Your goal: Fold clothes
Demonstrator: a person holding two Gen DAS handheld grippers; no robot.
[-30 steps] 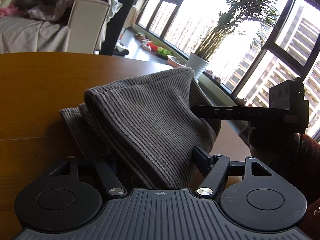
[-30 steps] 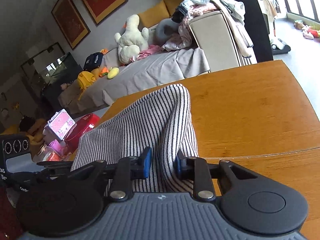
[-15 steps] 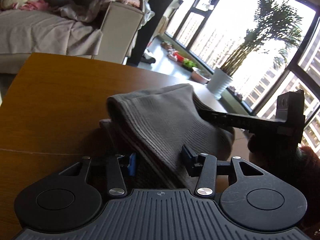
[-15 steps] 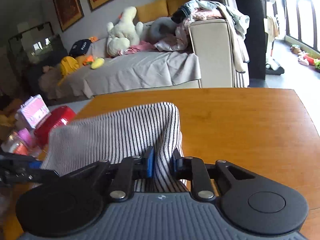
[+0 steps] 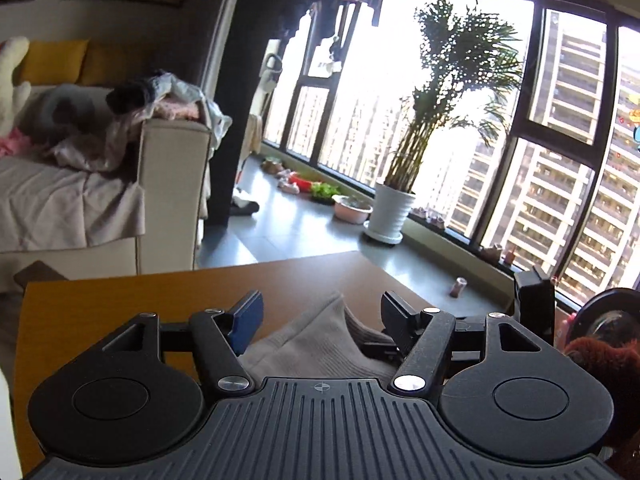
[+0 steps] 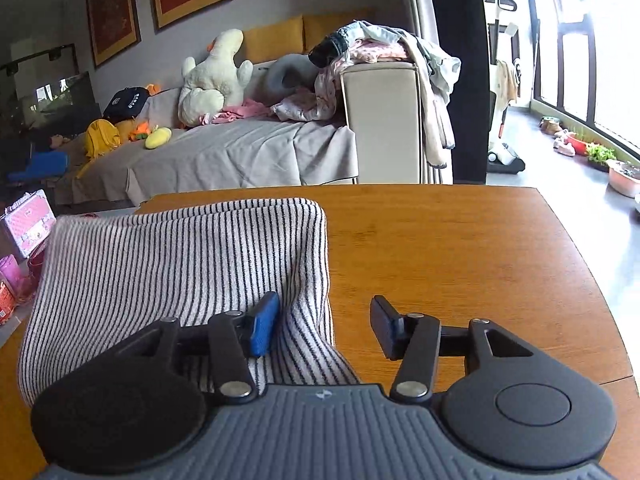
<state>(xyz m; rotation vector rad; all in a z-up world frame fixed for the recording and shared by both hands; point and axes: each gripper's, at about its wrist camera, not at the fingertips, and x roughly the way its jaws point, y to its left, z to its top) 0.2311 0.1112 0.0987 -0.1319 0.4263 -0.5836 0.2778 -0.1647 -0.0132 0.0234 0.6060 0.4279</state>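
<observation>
A black-and-white striped garment (image 6: 168, 264) lies folded on the wooden table (image 6: 460, 248). It also shows in the left wrist view (image 5: 316, 344) as a grey bunched fold low between the fingers. My right gripper (image 6: 324, 324) is open at the garment's near right corner; its blue left pad (image 6: 264, 322) rests on the cloth and the right pad is over bare wood. My left gripper (image 5: 320, 316) is open above the cloth, with the fold lying loose between its jaws. The right gripper's body (image 5: 536, 300) shows at the right edge of the left wrist view.
A sofa (image 6: 240, 152) with plush toys and a pile of clothes (image 6: 376, 48) stands beyond the table's far edge. A potted palm (image 5: 392, 212) and floor items stand by the windows. A pink case (image 6: 28, 220) and red items sit left of the table.
Both grippers have opened and let go of the garment. The raised fold has dropped flat onto the table. The left gripper's view has tilted up toward the window.
</observation>
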